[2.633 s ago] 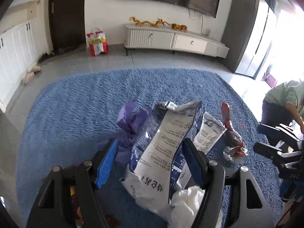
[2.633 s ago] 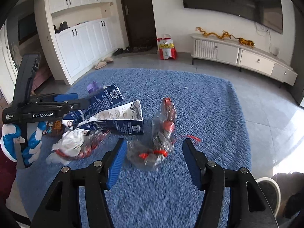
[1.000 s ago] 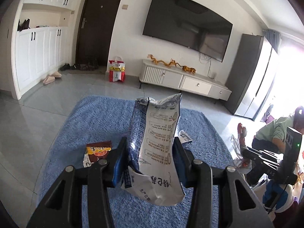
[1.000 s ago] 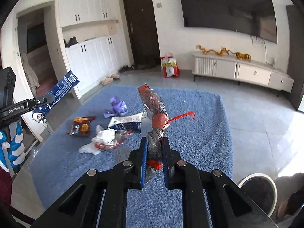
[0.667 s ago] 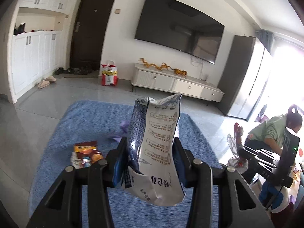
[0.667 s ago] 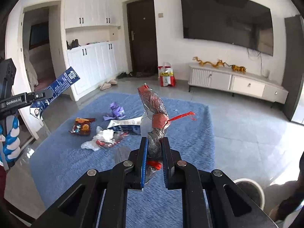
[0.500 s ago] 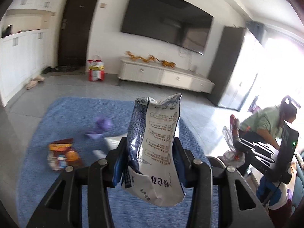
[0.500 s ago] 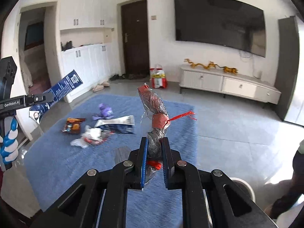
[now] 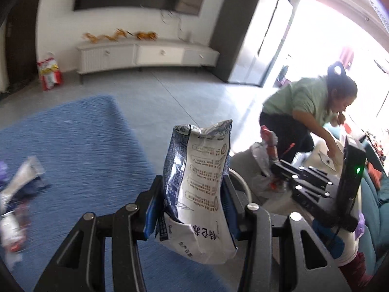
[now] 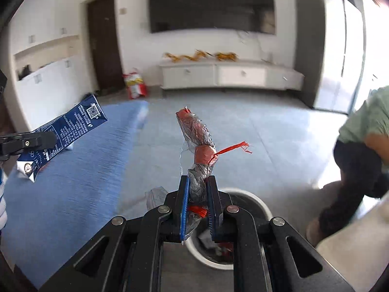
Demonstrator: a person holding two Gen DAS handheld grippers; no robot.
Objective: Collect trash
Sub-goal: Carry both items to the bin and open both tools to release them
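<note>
Left fingers [image 9: 154,206] clamped on upright snack bag [image 9: 197,189], right fingers [image 10: 184,206] clamped on twisted plastic wrapper [image 10: 198,146].

Daylight is flooding in from the tall bright window [image 9: 340,36] on the right — glare is washing out that side. Motion blur is smearing the blue woven rug [image 9: 80,146] and white low cabinet [image 10: 231,75]; fisheye edges are darkening, bending.

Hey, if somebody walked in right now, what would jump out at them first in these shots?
Each gripper is carrying rubbish: the left gripper pinches a blue and white snack bag standing upright, the right gripper a twisted clear and red wrapper. Just beneath the right one sits a round white bin, on the grey floor beside the blue rug.
</note>
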